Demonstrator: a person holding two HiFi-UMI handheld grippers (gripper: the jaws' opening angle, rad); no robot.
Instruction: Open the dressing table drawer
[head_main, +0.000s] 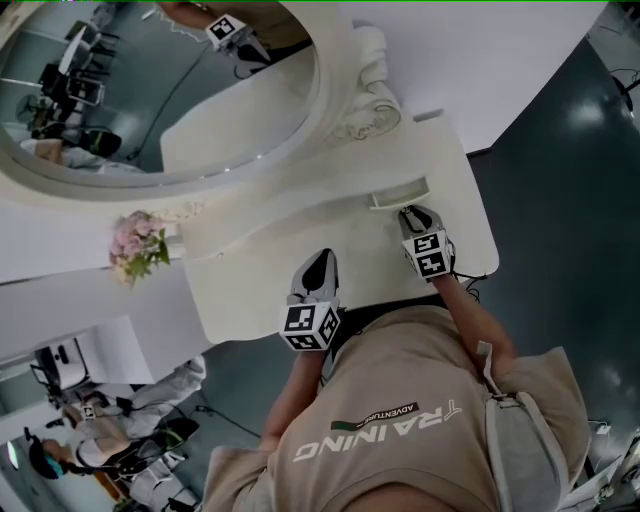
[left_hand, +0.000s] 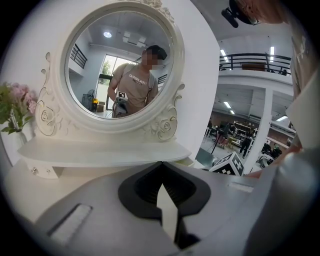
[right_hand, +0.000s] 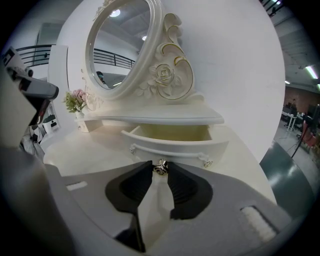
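1. Clamping the right tongs (right_hand: 160, 167) on the small metal knob (right_hand: 160, 169) at the middle of the drawer (right_hand: 175, 146) front, pinching it between both pad tips.
2. Finding the drawer partly open, standing out from under the shelf (right_hand: 165, 119) at the right end of the dressing table and showing a bare, pale inside.
3. Placing the drawer straight ahead of the right tongs, touching them at the knob only.
4. Placing the same drawer ahead and to the right of the left tongs (left_hand: 161, 163), well apart from them.
5. Holding the left tongs closed on nothing, tip against tip, above the worktop (head_main: 250, 290) near its front edge and pointing toward the round mirror (left_hand: 122, 65).
6. Seeing both tongs side by side over the worktop in the head view, the left one nearer the front edge.
7. Noting a strip of bare worktop between the drawer front and the front edge, lying under the right tongs.
8. Noting the worktop's right edge just beyond the drawer's right end, with dark floor (head_main: 560, 200) past it.
9. Noting the shelf's lip overhanging the rear part of the drawer, with the drawer front standing forward of that lip.
10. Noting the person's beige shirt (head_main: 420, 420) just beside the front edge, behind both tongs.
11. Noting pink flowers (head_main: 135, 245) at the shelf's far left end, well apart from both tongs.
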